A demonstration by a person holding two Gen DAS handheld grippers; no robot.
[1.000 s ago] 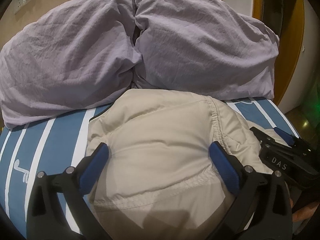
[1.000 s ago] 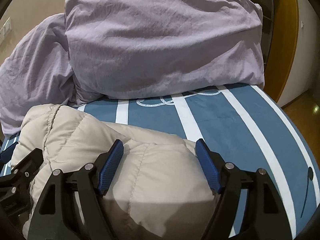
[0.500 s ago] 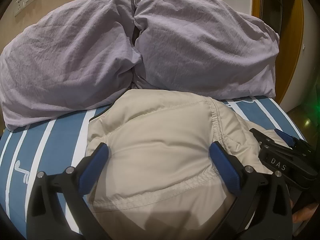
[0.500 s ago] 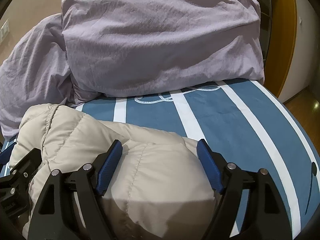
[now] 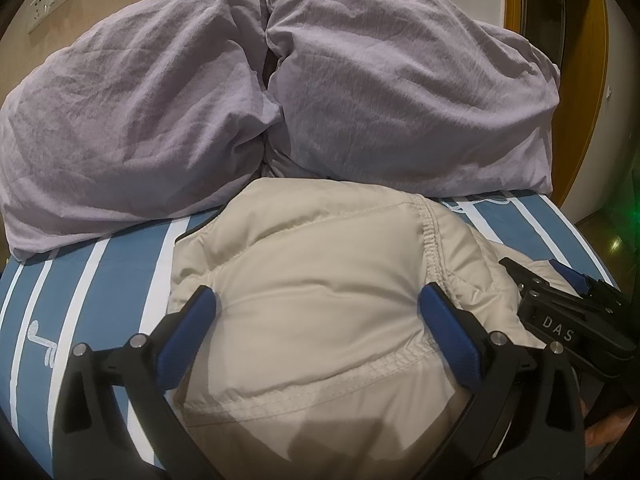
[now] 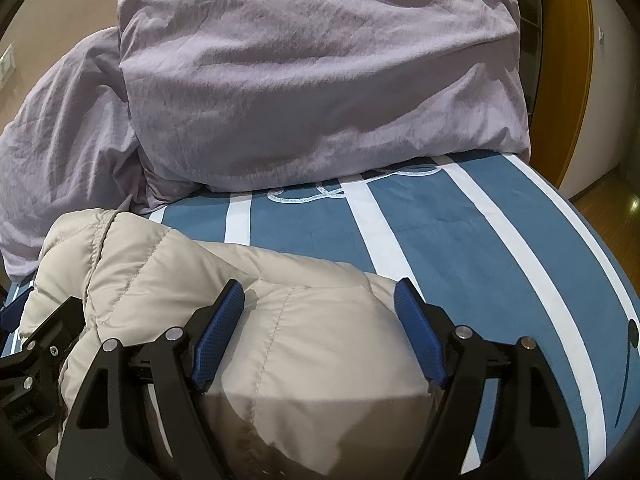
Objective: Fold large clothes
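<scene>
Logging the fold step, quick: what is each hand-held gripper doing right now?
Left hand-held gripper: open, over the beige quilted puffer jacket, holding nothing.
Right hand-held gripper: open, over the same jacket.

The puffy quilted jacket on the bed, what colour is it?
Beige, a pale cream puffy quilted jacket; the left wrist view shows it best.

A bed (image 6: 460, 240) with a blue sheet striped in white carried everything. A folded beige puffer jacket (image 5: 320, 300) lay on it near the front, and two rumpled lilac pillows (image 5: 160, 112) rested behind, touching the jacket's far edge.
</scene>
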